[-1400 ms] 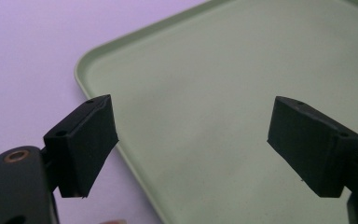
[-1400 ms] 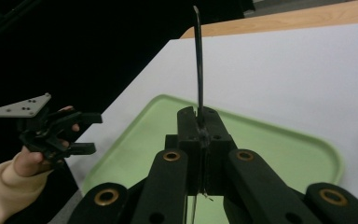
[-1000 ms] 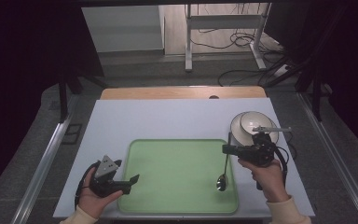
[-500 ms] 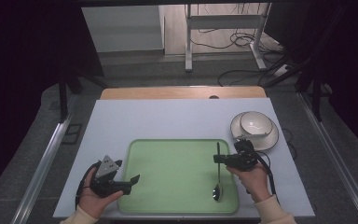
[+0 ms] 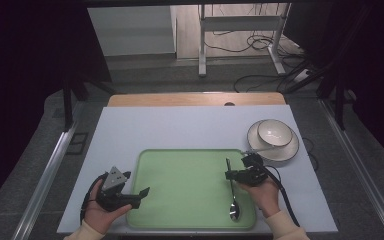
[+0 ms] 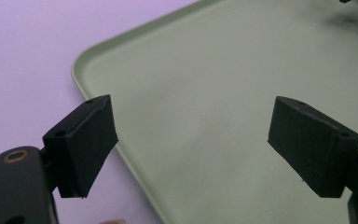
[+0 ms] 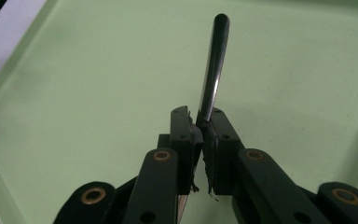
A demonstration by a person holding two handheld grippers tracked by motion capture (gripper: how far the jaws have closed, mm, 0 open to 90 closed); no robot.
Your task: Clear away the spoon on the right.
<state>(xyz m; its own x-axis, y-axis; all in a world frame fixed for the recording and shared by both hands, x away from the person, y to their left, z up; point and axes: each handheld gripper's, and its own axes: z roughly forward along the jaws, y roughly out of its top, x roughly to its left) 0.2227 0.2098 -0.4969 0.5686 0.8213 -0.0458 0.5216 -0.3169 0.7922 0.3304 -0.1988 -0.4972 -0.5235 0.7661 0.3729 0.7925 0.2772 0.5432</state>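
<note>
At the left edge of the flat light-green plastic tray [image 5: 190, 185], the left gripper [image 5: 139, 196] is held low over the pale grey table [image 5: 180, 130], its jaws spread wide with nothing between them; in the left gripper view the tray's rounded rim [image 6: 98, 49] is seen passing under the gap. Further right, a long metal spoon with a dark handle [image 5: 231, 192] is seen over the right part of the tray, bowl end toward the person and close to the tray's surface; whether it touches cannot be told. The right gripper [image 5: 230, 175] is closed on the spoon's handle [image 7: 213, 70], the jaws pinching it partway along. At the far right, a white ceramic bowl on a white plate [image 5: 274, 137] stands on the table beside the tray. Judged from this, the spoon has been brought to the tray but not released; opening the jaws and withdrawing appear to remain.
</note>
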